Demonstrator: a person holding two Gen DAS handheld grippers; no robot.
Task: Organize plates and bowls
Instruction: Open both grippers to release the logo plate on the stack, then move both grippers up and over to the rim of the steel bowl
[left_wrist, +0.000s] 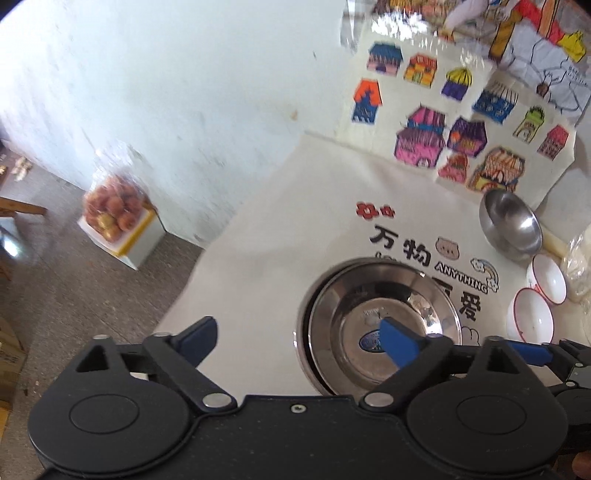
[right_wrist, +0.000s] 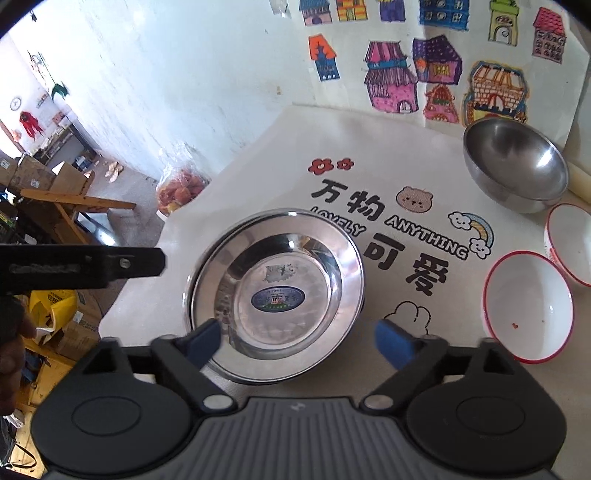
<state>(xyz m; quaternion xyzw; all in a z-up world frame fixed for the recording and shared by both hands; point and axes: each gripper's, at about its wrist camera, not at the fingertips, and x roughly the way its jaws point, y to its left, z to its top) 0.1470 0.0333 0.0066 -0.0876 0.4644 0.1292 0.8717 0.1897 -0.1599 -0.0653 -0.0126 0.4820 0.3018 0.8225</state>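
Note:
A stack of steel plates (right_wrist: 275, 291) with a blue sticker sits on the white printed cloth (right_wrist: 258, 155); it also shows in the left wrist view (left_wrist: 384, 325). A steel bowl (right_wrist: 515, 164) stands at the back right, also in the left wrist view (left_wrist: 511, 225). Two white red-rimmed bowls (right_wrist: 528, 306) (right_wrist: 570, 240) stand at the right, also in the left wrist view (left_wrist: 532, 319) (left_wrist: 546, 278). My left gripper (left_wrist: 299, 338) is open and empty, above the plates' left side. My right gripper (right_wrist: 299, 341) is open and empty, above the plates' near rim.
Children's drawings of houses (right_wrist: 424, 74) lean on the wall behind the table. The cloth's left edge (left_wrist: 207, 266) drops to the floor, where a box of apples (left_wrist: 114, 218) stands. Cardboard boxes and wood (right_wrist: 66, 199) lie further left. A plastic bag (left_wrist: 578, 266) lies at the right.

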